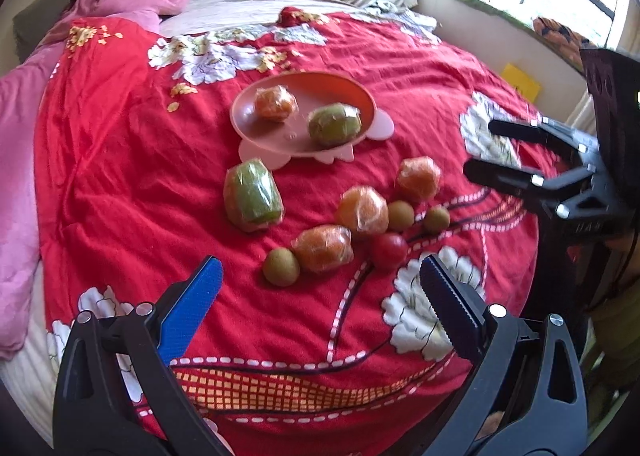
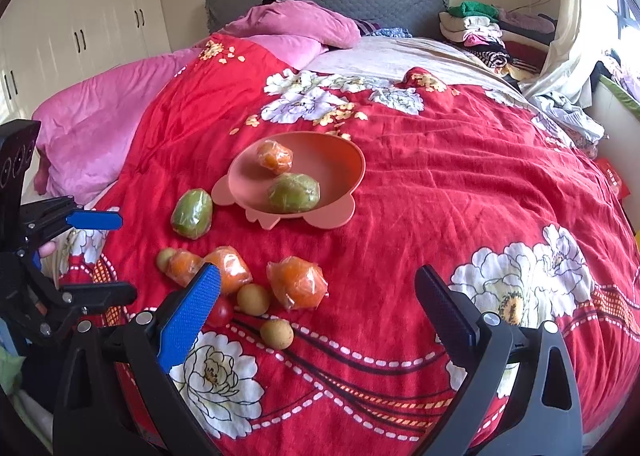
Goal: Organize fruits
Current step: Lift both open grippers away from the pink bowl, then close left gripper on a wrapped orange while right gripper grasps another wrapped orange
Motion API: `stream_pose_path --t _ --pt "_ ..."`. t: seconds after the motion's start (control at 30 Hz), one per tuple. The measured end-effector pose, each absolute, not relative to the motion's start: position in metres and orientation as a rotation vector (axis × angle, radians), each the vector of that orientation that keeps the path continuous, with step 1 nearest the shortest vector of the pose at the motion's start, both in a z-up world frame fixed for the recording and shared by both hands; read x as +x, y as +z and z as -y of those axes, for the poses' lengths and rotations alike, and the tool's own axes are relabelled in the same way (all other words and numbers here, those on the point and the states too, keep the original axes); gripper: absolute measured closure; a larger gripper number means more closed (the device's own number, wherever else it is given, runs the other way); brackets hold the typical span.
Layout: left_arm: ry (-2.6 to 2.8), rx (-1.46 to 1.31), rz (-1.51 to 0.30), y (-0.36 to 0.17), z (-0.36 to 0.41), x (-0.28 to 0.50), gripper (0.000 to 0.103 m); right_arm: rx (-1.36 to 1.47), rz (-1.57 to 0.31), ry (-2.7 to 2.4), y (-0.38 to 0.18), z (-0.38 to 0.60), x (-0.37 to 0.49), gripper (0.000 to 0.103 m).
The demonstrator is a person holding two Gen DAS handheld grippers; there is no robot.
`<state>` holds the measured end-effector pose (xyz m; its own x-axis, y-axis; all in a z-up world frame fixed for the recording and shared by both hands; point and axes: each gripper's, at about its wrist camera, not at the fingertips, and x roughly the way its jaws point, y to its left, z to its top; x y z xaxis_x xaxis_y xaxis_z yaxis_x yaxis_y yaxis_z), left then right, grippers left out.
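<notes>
Okay, pink plate (image 1: 280,132) sits mid-quilt (image 1: 120,176), holding one wrapped orange (image 1: 275,104) and one wrapped green fruit (image 1: 334,125), apart from each other. Second wrapped green fruit (image 1: 253,196) lies just off the plate's near-left rim. Nearer than the plate: three wrapped oranges (image 1: 362,211) clustered with three small brown fruits (image 1: 281,267) and a tomato (image 1: 388,250), several touching. Left gripper (image 1: 320,288) hangs above the quilt on the near side of that cluster, jaws spread wide, nothing between them. Right gripper (image 2: 318,292) likewise gaping and empty, nearer than the plate and to its right. Pink blanket (image 2: 100,112) beyond the plate, left.
</notes>
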<state>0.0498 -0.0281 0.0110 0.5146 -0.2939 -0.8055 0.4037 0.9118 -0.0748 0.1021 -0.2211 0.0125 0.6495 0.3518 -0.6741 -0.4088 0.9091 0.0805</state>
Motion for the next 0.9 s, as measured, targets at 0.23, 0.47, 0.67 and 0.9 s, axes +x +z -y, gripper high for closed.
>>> stream_pose_path --t 0.23,0.47,0.67,0.9 --pt "-0.449 0.201 -0.986 -0.004 0.032 0.048 0.016 -0.082 -0.765 0.427 0.008 0.223 0.099 0.006" --pt "-0.473 0.250 -1.000 -0.007 0.036 0.060 0.033 -0.078 -0.783 0.429 0.004 0.224 0.098 0.006" --pt "-0.521 0.339 -1.012 -0.012 0.047 0.071 0.044 -0.077 -0.787 0.435 0.004 0.225 0.098 0.006" --pt "-0.556 0.389 -1.025 -0.019 0.054 0.084 0.048 -0.059 -0.826 0.447 -0.006 0.224 0.107 0.006"
